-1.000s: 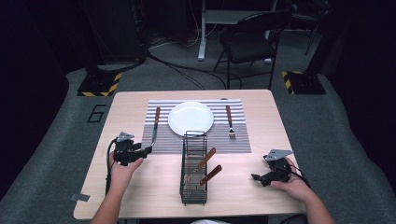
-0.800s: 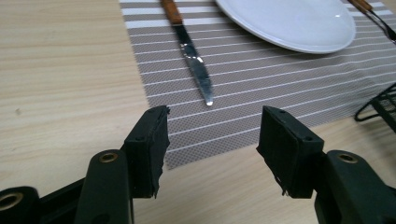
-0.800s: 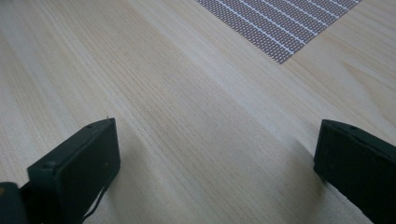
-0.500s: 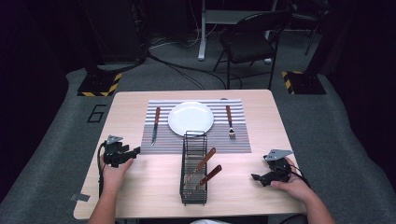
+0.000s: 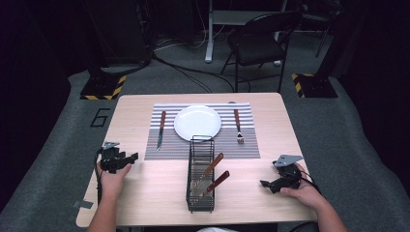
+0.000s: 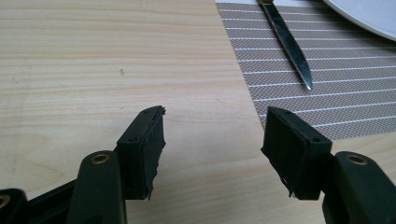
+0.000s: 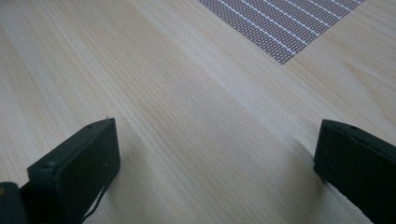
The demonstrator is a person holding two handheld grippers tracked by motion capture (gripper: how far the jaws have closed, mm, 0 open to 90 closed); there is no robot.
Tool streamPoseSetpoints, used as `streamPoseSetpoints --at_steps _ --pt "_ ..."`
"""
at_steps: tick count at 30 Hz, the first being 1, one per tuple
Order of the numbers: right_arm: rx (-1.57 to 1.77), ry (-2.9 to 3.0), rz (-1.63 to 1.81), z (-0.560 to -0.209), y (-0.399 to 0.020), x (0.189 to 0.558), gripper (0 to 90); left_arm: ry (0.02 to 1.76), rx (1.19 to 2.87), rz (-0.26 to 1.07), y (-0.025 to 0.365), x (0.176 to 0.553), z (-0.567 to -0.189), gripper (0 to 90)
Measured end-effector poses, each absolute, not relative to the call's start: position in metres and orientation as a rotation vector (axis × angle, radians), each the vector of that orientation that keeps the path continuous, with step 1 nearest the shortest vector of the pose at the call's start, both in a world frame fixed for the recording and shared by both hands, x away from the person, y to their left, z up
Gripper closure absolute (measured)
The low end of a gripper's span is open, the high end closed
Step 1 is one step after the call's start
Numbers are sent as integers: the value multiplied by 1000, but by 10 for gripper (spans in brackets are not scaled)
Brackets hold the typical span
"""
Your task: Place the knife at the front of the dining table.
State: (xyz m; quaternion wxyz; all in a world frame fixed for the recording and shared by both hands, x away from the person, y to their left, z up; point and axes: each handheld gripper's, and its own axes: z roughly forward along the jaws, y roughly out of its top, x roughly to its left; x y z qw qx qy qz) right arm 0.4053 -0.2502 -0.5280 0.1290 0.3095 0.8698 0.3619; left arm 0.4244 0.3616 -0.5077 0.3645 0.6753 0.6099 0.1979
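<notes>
Light wood worktop [image 5: 145, 198], pale grain, clean where I see it close up in both gripper views. Grey striped placemat [image 5: 246, 145] on the far half, white plate [image 5: 197, 122] centred on it. Knife [image 5: 160, 129] with a brown handle lies on the mat left of the plate, blade pointing toward me; fork [image 5: 237, 125] with a brown handle on the mat right of the plate, tines toward me. Black wire caddy [image 5: 200, 175] stands at the mat's near edge, mid-worktop, with two brown-handled utensils [image 5: 213, 175] leaning in it.

My left gripper [image 5: 117, 159] sits low at the left edge of the worktop, jaws spread with nothing between them; in the left gripper view they frame bare wood, the mat corner and the knife tip ahead to the right. My right gripper [image 5: 274, 182] rests near the right front, jaws spread wide and empty, bare wood between them in the right gripper view.

Room: dark, grey carpet floor [image 5: 338, 145], black chair [image 5: 258, 46] behind the worktop, cables [image 5: 183, 72] on the floor, yellow-black striped bases [image 5: 102, 89] at left and right, a "6" marked [image 5: 99, 117] on the floor.
</notes>
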Motion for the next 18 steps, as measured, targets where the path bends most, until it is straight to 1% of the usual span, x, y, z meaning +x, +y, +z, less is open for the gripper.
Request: streamPoseSetpoints --at_steps 5,18 --pt "899 2531 1052 -528 -250 405 0 1608 1718 531 370 425 -510 364" --pt "899 2529 1053 -528 -250 405 0 1660 1700 549 377 428 -514 355"
